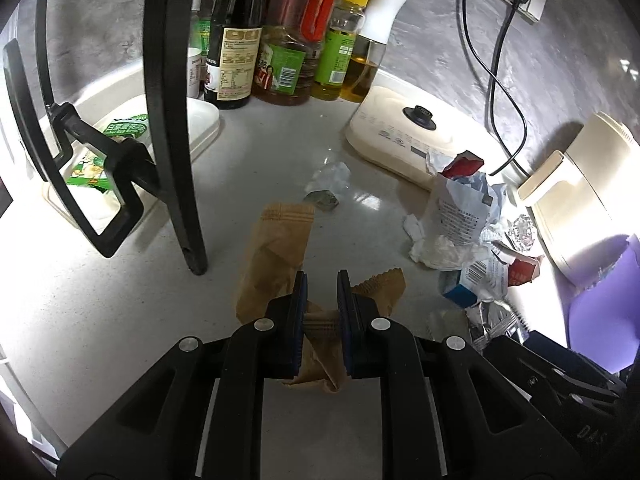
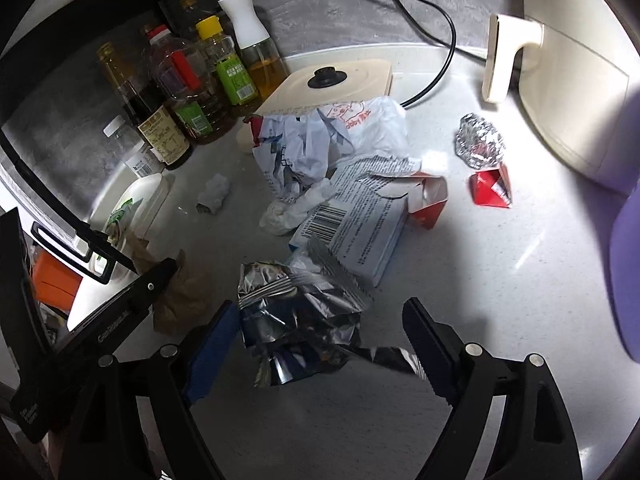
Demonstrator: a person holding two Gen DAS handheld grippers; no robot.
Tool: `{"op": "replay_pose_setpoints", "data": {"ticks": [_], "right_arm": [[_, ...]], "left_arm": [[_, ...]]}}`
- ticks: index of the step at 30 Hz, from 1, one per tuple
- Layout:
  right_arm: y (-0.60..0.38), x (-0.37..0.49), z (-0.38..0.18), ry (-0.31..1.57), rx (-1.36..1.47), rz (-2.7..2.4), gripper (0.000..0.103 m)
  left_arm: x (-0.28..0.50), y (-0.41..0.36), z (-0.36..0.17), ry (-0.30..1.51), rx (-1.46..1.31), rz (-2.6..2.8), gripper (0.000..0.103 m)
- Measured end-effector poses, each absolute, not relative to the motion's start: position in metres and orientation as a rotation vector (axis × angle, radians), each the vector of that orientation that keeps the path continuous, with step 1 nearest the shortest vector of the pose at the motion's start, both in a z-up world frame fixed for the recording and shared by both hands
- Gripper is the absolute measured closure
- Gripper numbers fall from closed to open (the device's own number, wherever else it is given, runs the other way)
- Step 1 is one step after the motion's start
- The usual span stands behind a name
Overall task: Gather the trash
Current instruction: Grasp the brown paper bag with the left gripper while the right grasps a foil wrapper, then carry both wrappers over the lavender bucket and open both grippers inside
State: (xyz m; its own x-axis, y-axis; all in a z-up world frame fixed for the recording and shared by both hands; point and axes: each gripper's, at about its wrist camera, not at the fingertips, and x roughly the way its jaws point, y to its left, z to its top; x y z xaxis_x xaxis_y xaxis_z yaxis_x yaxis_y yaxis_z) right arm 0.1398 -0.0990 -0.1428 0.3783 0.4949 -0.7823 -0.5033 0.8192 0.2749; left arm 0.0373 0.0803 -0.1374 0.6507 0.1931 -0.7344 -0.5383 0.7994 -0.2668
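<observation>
2 risks: the left tool (image 1: 322, 292), clamped on a brown paper wrapper (image 1: 276, 256), may tear it, while the wide-open right tool (image 2: 320, 332) straddling crumpled foil packaging (image 2: 296, 312) may nudge it away.

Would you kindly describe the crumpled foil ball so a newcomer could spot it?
Find the cream appliance with the handle on the counter's right. The crumpled silver foil ball sits beside it, above a red folded carton. It is the only compact shiny ball.
</observation>
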Motion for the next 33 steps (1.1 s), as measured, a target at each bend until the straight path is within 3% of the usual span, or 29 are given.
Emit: {"op": "replay_pose_setpoints", "data": {"ticks": [2,3,4,5,6,12,33], "right_arm": [[-0.096,0.139,-0.144,0.997,-0.016,0.648,0.031],[-0.095,0.139,-0.145,1.001,-0.020,0.657,0.045],[-0.093,0.140,-0.148,1.016,-0.025,0.666,0.052],[-0.093,0.141,-0.150,1.032,-0.024,0.671,0.080],[-0.093,0.142,-0.153,1.056,-0.025,0.673,0.093],[-0.109,0.139,-0.154,1.070,-0.016,0.650,0.102],[-0.172,0.115,-0.085,0.866,0.018,0.549,0.102]], "left_arm": [[0.037,0.080,-0.137,0.758,-0.498,0.439,0.088],[0.037,0.080,-0.137,0.758,-0.498,0.439,0.088],[0.037,0.080,-0.137,0.759,-0.496,0.438,0.088],[0.038,0.078,-0.136,0.758,-0.492,0.437,0.088],[0.038,0.077,-0.135,0.757,-0.490,0.434,0.088],[0.042,0.066,-0.128,0.748,-0.467,0.401,0.088],[0.065,0.018,-0.068,0.640,-0.396,0.235,0.088]]}}
